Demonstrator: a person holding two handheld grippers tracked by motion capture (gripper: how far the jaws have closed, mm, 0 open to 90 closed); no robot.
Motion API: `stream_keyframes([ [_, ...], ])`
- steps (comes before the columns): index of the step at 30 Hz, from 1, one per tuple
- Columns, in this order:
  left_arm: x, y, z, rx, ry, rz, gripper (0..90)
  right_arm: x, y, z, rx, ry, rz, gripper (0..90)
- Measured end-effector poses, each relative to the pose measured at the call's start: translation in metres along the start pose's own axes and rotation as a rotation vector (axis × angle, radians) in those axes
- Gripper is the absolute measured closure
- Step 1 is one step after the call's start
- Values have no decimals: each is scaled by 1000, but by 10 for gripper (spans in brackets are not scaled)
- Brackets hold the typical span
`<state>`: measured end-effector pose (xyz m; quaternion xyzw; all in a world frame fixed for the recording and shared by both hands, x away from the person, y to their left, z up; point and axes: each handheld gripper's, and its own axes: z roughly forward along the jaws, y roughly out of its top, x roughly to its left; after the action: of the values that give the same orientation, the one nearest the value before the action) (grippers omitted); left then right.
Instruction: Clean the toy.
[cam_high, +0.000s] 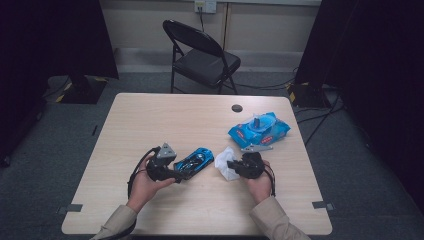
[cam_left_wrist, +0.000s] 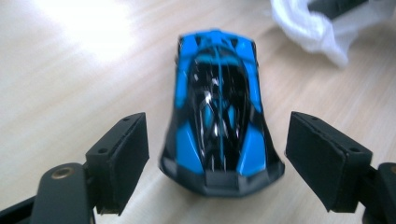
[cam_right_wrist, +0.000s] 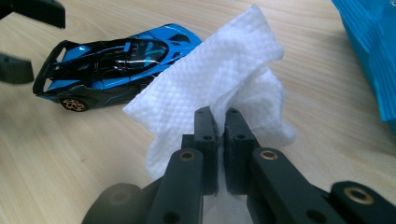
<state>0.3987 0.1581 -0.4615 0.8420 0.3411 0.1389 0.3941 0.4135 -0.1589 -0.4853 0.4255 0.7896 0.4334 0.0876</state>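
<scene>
Both forearms come in from six o'clock in tan sleeves. The left hand (cam_high: 145, 184) holds the left gripper (cam_high: 181, 175) pointing toward two o'clock, its jaws spread wide with open space between the pads. The right hand (cam_high: 260, 184) holds the right gripper (cam_high: 229, 165) pointing toward nine o'clock, its jaws pressed close together.

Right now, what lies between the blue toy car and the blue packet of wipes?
In the high view, the white wipe and the right gripper shut on it lie between the toy car and the packet.
</scene>
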Motion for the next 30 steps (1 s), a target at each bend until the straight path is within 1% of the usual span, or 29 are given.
stream_keyframes([
  [1, 0, 0, 0, 0, 0, 0, 227, 0, 0, 0, 0, 0, 0, 861],
  [2, 2, 8, 0, -11, -10, -1, 259, 1, -2, 0, -5, 7, 13, 861],
  [3, 2, 11, 0, -11, -8, 6, 271, 1, -3, -1, -9, 11, 15, 860],
  [4, 3, 15, 1, -12, -8, 7, 270, 1, -4, -1, -9, 10, 16, 861],
  [5, 3, 15, 1, -12, -8, 7, 273, 2, -5, -1, -11, 12, 14, 860],
  [6, 4, 21, 6, -4, -13, 17, 291, 2, -6, -2, -12, 12, 17, 860],
  [7, 3, 24, 9, -5, -18, 18, 310, 1, -6, -2, -13, 11, 22, 859],
  [9, 3, 26, 11, -7, -19, 20, 336, 1, -6, -3, -15, 3, 26, 859],
  [10, 2, 31, 18, 1, -21, 25, 350, 0, -5, -4, -20, 2, 28, 858],
  [11, 2, 31, 18, 1, -21, 25, 369, 0, -5, -4, -20, 2, 28, 858],
  [12, 2, 33, 25, 10, -32, 32, 392, -1, -5, -5, -21, -3, 27, 858],
  [13, 2, 33, 25, 10, -32, 32, 395, -1, -5, -5, -21, -3, 27, 858],
  [14, 1, 36, 31, 24, -33, 47, 414, -2, -6, -4, -14, -6, 18, 858],
  [16, 2, 38, 37, 34, -32, 48, 430, -3, -7, -4, -13, -4, 24, 858],
  [17, 2, 39, 40, 34, -39, 39, 434, -4, -7, -4, -12, -5, 25, 858],
  [19, 2, 39, 41, 37, -37, 42, 438, -5, -8, -5, -13, -10, 22, 857],
  [20, 2, 40, 45, 47, -43, 38, 440, -5, -8, -4, -8, -12, 17, 855],
  [22, 1, 40, 47, 53, -44, 36, 442, -5, -8, -4, -6, -18, 11, 852],
  [24, -1, 40, 49, 64, -37, 51, 460, -5, -10, -3, -1, -24, 1, 832],
  [26, -1, 40, 51, 68, -44, 45, 462, -4, -12, -2, 5, -26, -8, 834],
  [30, 0, 37, 52, 79, -43, 46, 475, -2, -14, 2, 16, -43, -36, 837],
])
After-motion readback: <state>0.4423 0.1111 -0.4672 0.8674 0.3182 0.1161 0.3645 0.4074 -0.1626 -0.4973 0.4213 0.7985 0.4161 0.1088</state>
